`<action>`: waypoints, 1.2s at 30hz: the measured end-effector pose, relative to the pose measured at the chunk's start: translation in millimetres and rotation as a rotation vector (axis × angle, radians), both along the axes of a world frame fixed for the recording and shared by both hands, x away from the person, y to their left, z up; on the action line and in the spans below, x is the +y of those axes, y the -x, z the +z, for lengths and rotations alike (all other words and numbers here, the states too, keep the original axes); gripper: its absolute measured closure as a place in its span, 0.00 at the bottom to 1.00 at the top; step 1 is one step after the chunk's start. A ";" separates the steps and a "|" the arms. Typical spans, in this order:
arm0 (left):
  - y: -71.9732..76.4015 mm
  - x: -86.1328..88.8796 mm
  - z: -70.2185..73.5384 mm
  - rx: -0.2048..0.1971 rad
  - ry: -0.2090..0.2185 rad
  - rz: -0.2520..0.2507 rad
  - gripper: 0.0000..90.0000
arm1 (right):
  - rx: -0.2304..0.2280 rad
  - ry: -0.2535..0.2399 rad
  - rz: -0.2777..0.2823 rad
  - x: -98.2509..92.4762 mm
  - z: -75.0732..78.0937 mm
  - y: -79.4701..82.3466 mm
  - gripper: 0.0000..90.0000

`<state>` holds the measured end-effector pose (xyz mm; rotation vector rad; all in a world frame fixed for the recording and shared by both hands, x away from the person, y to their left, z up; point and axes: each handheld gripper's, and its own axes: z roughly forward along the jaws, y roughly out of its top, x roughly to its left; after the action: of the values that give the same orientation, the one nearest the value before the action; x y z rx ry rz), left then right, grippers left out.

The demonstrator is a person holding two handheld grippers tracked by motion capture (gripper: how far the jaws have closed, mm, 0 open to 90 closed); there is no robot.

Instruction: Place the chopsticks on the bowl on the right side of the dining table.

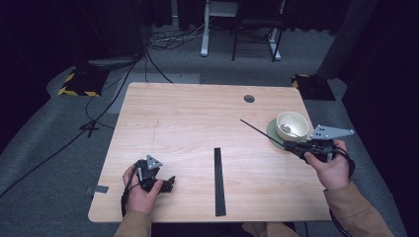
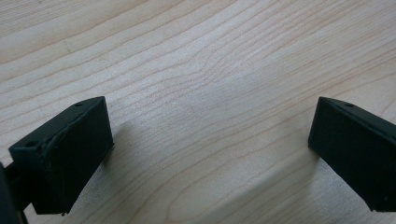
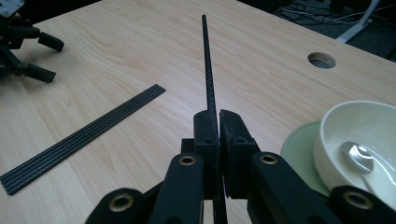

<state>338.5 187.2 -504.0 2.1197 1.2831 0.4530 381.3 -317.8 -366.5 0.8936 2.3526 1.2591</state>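
My right gripper (image 1: 295,146) (image 3: 218,122) is shut on a thin black rod (image 1: 262,131) (image 3: 207,60), which sticks out past the jaws toward the table's middle, held above the wood. A bundle of black rods (image 1: 219,180) (image 3: 79,137) lies flat near the table's front centre. At the front left my left gripper (image 1: 170,183) (image 2: 210,149) rests low over bare wood, jaws wide apart with nothing between them. Just beside the right gripper, a cream bowl (image 1: 292,125) (image 3: 369,135) with a metal spoon (image 3: 357,156) inside sits on a pale green saucer (image 1: 273,134) (image 3: 299,149).
The wooden table (image 1: 197,113) has a round cable hole (image 1: 249,98) (image 3: 321,59) at the back right. Cables and desk legs lie on the grey floor beyond. A piece of grey tape (image 1: 101,189) marks the front left edge.
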 end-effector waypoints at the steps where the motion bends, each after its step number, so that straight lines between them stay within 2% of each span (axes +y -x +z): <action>1: -0.1 0.1 0.0 0.001 0.002 -0.002 0.00 | -0.002 -0.008 -0.016 -4.6 2.3 -3.6 0.96; 9: -0.5 -0.1 0.1 0.000 0.000 0.004 0.00 | -0.016 -0.011 -0.046 -22.0 14.4 -17.3 0.96; 16: -0.5 0.0 0.3 0.001 0.000 0.003 0.00 | -0.012 0.001 -0.072 -41.0 19.6 -38.6 0.96; 19: -0.5 -0.1 0.1 0.000 0.000 0.004 0.00 | -0.008 0.002 -0.092 -47.9 18.2 -48.1 0.96; 23: -0.4 -0.1 0.1 0.000 0.000 0.006 0.00 | -0.005 0.021 -0.092 -58.2 14.6 -63.6 0.96; 26: -0.4 0.0 0.2 0.002 0.000 0.005 0.00 | -0.002 0.029 -0.101 -61.2 12.1 -69.5 0.96; 30: -0.4 -0.1 0.1 0.000 0.000 0.006 0.00 | 0.003 0.049 -0.123 -72.4 3.2 -84.5 0.96; 36: -0.4 -0.1 0.1 0.000 0.000 0.006 0.00 | 0.012 0.046 -0.135 -84.6 -9.1 -98.3 0.96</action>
<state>338.9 187.1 -504.0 2.1168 1.2894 0.4554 479.6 -402.4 -375.6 1.0288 2.2781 1.1459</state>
